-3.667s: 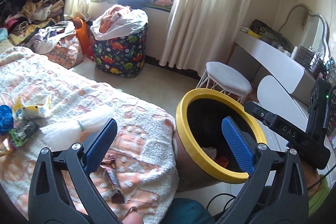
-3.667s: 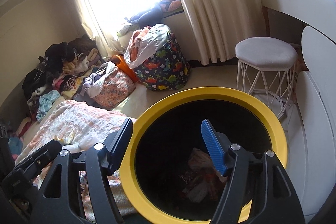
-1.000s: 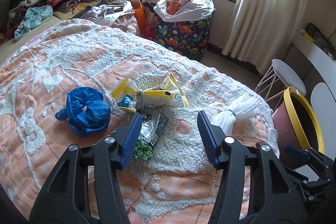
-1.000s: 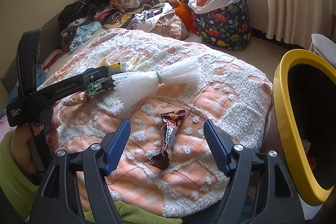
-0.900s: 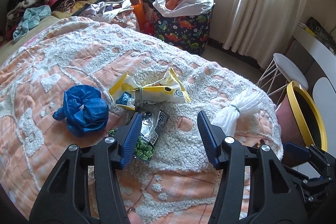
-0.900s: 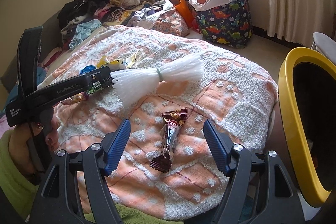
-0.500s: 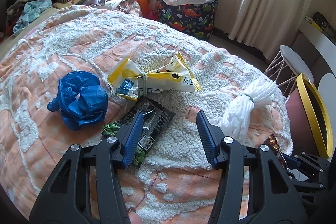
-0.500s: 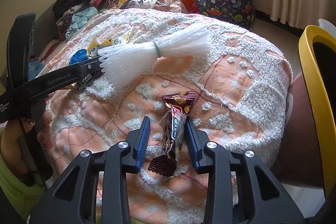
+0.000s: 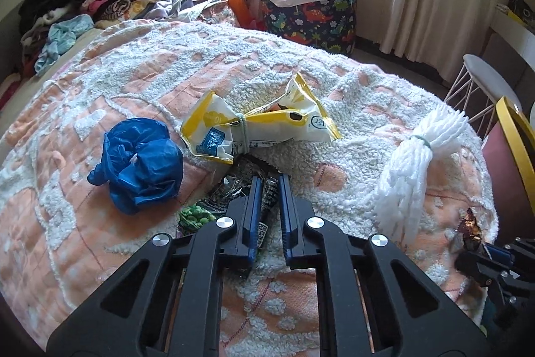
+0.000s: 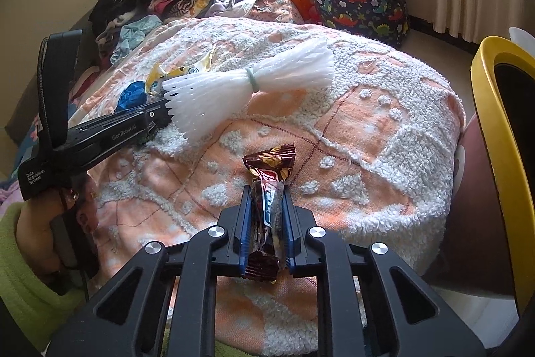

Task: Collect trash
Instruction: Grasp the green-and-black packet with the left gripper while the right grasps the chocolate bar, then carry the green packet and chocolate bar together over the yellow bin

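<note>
Pads of the left gripper (image 9: 269, 189) are pinching the black snack wrapper (image 9: 264, 203); right gripper (image 10: 266, 199), jaws just closing, is squeezing the brown candy wrapper (image 10: 269, 186) on the bedspread (image 10: 384, 136).

i'm reading "genrobot.ai" in white along the arm of the left gripper (image 10: 157, 119), seen from the right wrist view. further back on the same device, a black handle block (image 10: 40, 176) is showing "data acquisition system" in small white letters. on the yellow snack bag (image 9: 257, 131), i'm making out "10" and the letters "er" inside a round mark; other print is staying too small to read.
</note>
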Tool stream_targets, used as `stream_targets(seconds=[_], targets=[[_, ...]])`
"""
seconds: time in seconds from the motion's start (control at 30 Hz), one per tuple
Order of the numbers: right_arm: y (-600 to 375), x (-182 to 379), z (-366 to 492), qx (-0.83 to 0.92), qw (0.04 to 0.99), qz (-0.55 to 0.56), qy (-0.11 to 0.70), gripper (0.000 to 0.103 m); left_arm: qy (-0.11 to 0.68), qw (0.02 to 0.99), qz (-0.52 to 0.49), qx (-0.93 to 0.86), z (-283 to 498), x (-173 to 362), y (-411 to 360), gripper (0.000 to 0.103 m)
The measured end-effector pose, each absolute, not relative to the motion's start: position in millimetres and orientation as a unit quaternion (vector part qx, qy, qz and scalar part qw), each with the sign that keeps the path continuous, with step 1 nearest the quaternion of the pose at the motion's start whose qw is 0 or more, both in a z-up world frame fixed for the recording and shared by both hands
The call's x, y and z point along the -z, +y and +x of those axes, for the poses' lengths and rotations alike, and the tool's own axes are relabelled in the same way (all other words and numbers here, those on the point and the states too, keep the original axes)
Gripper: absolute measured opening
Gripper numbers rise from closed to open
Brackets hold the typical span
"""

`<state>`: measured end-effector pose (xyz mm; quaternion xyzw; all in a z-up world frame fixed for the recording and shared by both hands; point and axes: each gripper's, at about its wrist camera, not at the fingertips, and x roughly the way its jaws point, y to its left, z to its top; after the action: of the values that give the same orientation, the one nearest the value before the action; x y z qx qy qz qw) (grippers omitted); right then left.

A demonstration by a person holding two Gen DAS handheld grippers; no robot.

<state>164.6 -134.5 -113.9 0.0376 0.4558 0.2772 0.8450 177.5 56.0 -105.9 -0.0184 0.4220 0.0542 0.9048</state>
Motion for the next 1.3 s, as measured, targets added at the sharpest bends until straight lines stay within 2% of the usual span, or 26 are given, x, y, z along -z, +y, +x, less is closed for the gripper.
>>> stream_targets(seconds=[0.4,1.3], targets=[[-146,98,150,-0.294,0.852,0.046,0.431,0.014,0.393,0.911,-0.127,0.003,147,84,59,0.001],[-181,53,136,-0.291,0.878,0.065,0.375,0.014,0.331,0.931,-0.122,0.094,128,21,-3,0.001]])
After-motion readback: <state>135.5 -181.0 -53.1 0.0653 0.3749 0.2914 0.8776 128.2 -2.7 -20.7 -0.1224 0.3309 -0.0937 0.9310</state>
